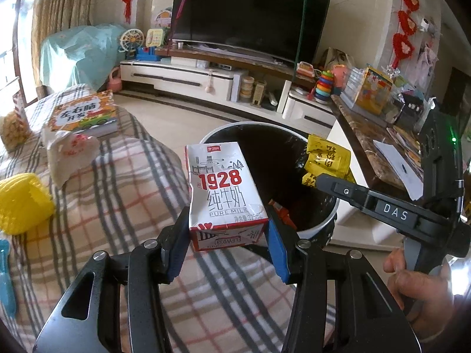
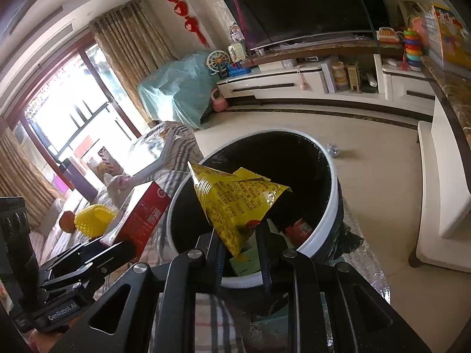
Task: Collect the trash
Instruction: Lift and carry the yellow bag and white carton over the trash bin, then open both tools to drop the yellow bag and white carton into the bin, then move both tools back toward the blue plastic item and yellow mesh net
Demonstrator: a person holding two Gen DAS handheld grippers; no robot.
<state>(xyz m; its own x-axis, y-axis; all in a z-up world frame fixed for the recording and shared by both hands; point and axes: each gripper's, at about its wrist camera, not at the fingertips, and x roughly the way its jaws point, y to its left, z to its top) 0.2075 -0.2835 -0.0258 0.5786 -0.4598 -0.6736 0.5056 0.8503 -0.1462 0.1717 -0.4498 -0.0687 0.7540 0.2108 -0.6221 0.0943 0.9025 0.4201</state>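
Jaws clamped: left gripper (image 1: pixel 228 235) on milk carton (image 1: pixel 225 194), right gripper (image 2: pixel 240 245) on yellow wrapper (image 2: pixel 232 198), both at the bin (image 2: pixel 329 200) rim; next, release inside.

The milk carton (image 1: pixel 225 197), between the left claw (image 1: pixel 228 244) fingers, sits just left of the bin (image 1: pixel 323 223), the wrapper (image 2: pixel 235 203) in the right claw (image 2: pixel 240 253) above its mouth — other scraps, seemingly, inside — the TV (image 1: pixel 250 11) behind.

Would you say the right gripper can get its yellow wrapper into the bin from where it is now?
Probably yes: the right gripper holds the yellow wrapper right above the bin, whose mouth is open, with nothing between them.
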